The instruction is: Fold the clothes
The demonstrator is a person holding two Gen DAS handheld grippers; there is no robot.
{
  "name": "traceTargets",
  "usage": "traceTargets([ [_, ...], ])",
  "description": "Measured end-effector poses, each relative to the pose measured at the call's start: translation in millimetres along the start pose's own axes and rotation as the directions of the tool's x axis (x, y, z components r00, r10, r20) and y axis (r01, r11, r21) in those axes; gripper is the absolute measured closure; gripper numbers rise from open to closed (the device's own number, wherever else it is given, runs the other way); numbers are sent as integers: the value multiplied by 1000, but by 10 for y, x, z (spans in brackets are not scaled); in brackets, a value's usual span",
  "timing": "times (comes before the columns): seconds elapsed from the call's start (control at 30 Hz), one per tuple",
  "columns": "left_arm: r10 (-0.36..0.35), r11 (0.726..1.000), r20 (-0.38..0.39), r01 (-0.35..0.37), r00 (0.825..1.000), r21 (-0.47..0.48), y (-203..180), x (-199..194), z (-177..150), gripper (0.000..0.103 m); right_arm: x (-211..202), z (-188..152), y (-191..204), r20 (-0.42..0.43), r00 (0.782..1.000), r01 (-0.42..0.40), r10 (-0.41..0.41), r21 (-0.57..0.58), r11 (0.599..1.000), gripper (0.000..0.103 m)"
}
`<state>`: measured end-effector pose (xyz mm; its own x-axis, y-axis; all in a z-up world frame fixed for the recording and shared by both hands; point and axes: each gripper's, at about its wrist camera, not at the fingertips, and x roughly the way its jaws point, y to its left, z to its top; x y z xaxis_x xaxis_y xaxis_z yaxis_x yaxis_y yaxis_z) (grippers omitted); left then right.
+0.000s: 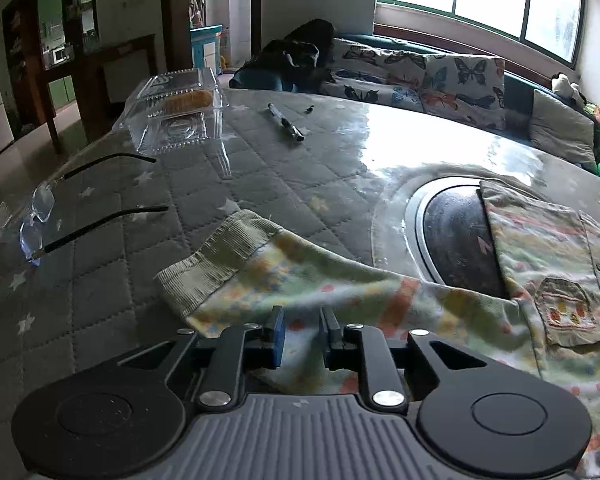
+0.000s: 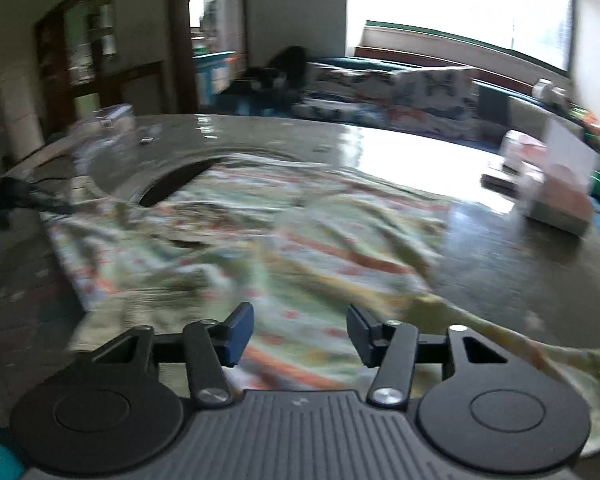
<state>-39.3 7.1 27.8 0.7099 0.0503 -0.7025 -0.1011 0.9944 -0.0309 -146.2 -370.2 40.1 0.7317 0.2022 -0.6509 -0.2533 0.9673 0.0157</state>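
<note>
A small patterned child's jacket [image 1: 380,292] with ribbed olive cuffs lies spread on the table. Its sleeve with the cuff [image 1: 216,256] stretches left, and its body with a chest pocket [image 1: 568,312] lies at the right. My left gripper [image 1: 302,320] sits over the sleeve with the jaws narrowly apart and cloth between them. In the blurred right wrist view the same jacket [image 2: 260,240] fills the middle. My right gripper [image 2: 300,330] is open just above the cloth and holds nothing.
A pair of glasses [image 1: 60,208], a clear plastic box [image 1: 176,108], and a pen [image 1: 286,122] lie on the quilted table cover. A round dark inset [image 1: 456,236] sits mid-table. A tissue box [image 2: 552,188] stands at the right. A sofa with butterfly cushions [image 1: 420,80] is behind.
</note>
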Motion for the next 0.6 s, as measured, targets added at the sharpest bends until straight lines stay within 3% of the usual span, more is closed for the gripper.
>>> traceTargets([
  [0.13, -91, 995, 20, 90, 996, 43, -176, -199, -41, 82, 45, 38, 313, -20, 995, -101, 100, -73, 992, 65],
  [0.23, -179, 979, 33, 175, 983, 102, -367, -370, -86, 74, 100, 34, 490, -45, 988, -152, 147, -117, 981, 67],
  [0.33, -258, 956, 24, 251, 966, 148, -561, -498, -139, 73, 154, 33, 611, -62, 982, -186, 179, -139, 973, 70],
  [0.47, -377, 900, -1, 367, 926, 236, -854, -702, -276, 70, 232, 21, 742, -85, 974, -220, 209, -160, 962, 75],
  [0.6, -481, 819, -44, 466, 876, 336, -1119, -898, -441, 70, 311, -39, 807, -110, 975, -208, 191, -172, 963, 93],
])
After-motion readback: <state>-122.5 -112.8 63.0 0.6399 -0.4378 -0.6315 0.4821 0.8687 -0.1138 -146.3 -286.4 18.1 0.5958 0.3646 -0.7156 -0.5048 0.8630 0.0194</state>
